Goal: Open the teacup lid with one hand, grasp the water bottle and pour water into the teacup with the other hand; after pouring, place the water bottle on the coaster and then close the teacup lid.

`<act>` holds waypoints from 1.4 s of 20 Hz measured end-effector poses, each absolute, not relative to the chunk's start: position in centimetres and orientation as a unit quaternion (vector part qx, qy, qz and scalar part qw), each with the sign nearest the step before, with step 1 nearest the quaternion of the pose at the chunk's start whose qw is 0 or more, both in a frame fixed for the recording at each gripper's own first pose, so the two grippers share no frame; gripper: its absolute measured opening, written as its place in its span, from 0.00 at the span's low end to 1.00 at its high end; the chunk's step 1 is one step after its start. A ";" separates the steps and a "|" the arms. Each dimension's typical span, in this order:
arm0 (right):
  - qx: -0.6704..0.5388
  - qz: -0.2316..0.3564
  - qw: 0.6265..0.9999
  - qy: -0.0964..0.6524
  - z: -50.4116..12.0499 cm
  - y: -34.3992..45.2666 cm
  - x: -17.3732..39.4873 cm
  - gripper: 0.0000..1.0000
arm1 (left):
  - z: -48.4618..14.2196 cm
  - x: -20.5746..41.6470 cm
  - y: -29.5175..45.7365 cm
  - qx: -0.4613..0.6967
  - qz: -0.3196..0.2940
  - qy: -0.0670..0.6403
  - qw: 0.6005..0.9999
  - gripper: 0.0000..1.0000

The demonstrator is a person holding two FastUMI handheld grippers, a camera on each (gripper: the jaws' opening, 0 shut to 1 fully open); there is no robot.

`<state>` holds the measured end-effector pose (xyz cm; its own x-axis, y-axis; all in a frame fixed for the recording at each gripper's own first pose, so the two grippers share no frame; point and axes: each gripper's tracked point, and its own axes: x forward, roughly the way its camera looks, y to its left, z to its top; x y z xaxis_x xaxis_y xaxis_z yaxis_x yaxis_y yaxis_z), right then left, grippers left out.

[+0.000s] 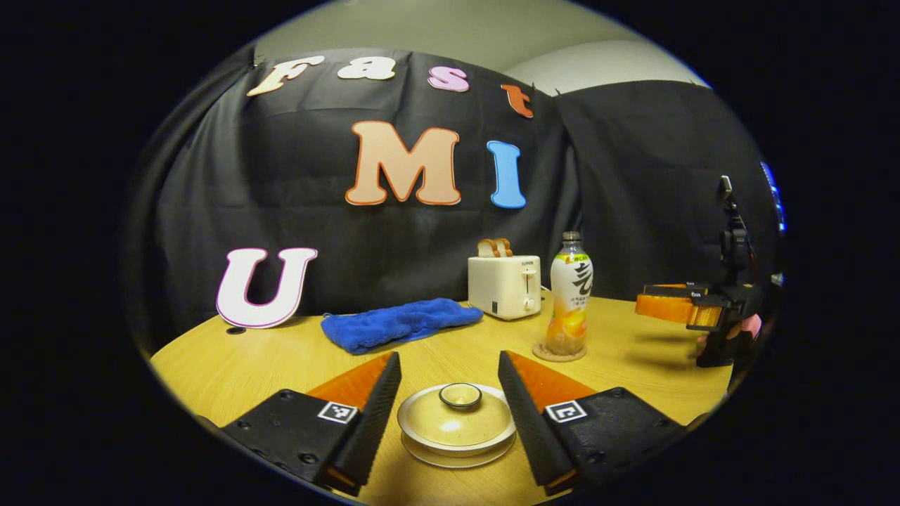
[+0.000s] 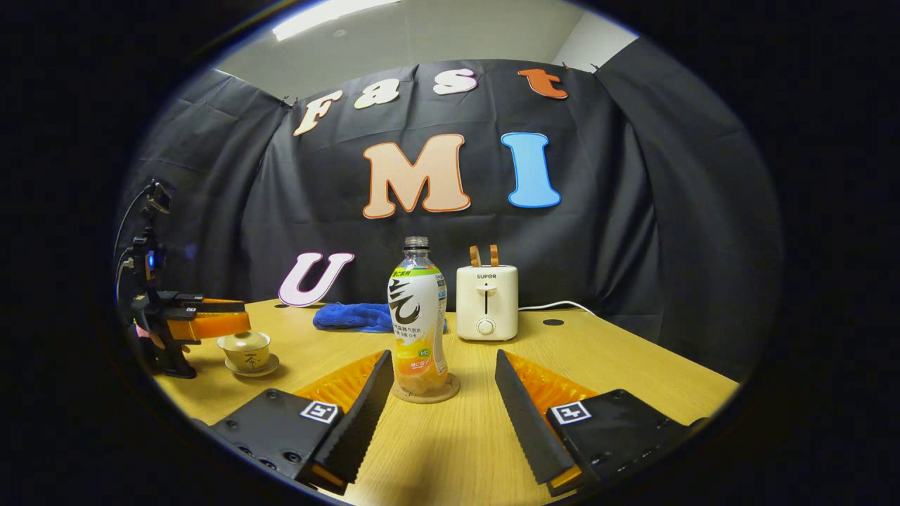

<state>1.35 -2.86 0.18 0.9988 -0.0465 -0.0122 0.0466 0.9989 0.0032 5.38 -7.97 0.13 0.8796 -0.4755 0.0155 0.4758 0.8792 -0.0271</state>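
Black draped cloth behind a pale wood-grain worktop [image 2: 633, 365], smooth and round-edged. At centre of the right gripper view, a clear plastic water bottle [image 2: 418, 316], uncapped, label-wrapped, with orange-tinted liquid low inside, standing upright on a round cork-like coaster [image 2: 426, 393]. Right claw [image 2: 443, 407] spread wide, ridged fingers either side of the bottle's base, apart from it. Behind, a boxy cream toaster [image 2: 486, 302] with two slices of toast [image 2: 484, 255] in its slots, and a rumpled blue terry towel [image 2: 351, 316] lying flat.

In the left gripper view, a glazed cream teacup [image 1: 457, 422] on its saucer [image 1: 457, 458], domed lid [image 1: 455, 414] with ringed knob seated on top; contents hidden. Left claw [image 1: 450, 414] open, fingers flanking the cup without touching. Bottle [image 1: 569, 295] on its coaster [image 1: 559, 351] farther back to the right, just beside the toaster [image 1: 504, 287]; towel [image 1: 401, 322] to the left of the toaster. Right claw [image 1: 668, 306] at far right above the worktop, held by a hand [image 1: 745, 327].
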 end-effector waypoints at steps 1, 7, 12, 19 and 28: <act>0.002 -0.023 1.000 0.006 0.2 -2.9 1.4 0.97 | -0.1 5.3 -7.6 -0.010 -0.239 0.001 0.971 0.87; 0.002 -0.022 1.000 0.006 0.2 -2.9 1.4 0.97 | -0.2 4.8 -4.5 -0.009 -0.176 0.001 0.984 0.95; 0.002 -0.022 1.000 0.006 0.2 -2.9 1.4 0.88 | -0.1 3.7 -1.6 -0.009 -0.114 0.001 0.993 0.95; 0.001 -0.026 1.000 0.005 0.2 -3.0 1.3 0.89 | -0.3 3.0 5.5 -0.002 0.066 0.006 0.998 0.95; 0.001 -0.033 0.999 0.005 0.2 -3.3 1.4 0.97 | -0.5 2.8 6.2 -0.003 0.101 0.005 0.995 0.94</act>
<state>1.39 -3.29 0.22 0.9978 -0.0654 -0.0104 0.0654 0.9979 0.0020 2.82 6.17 -0.47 0.9793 0.2019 -0.0114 -0.2019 0.9794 -0.0044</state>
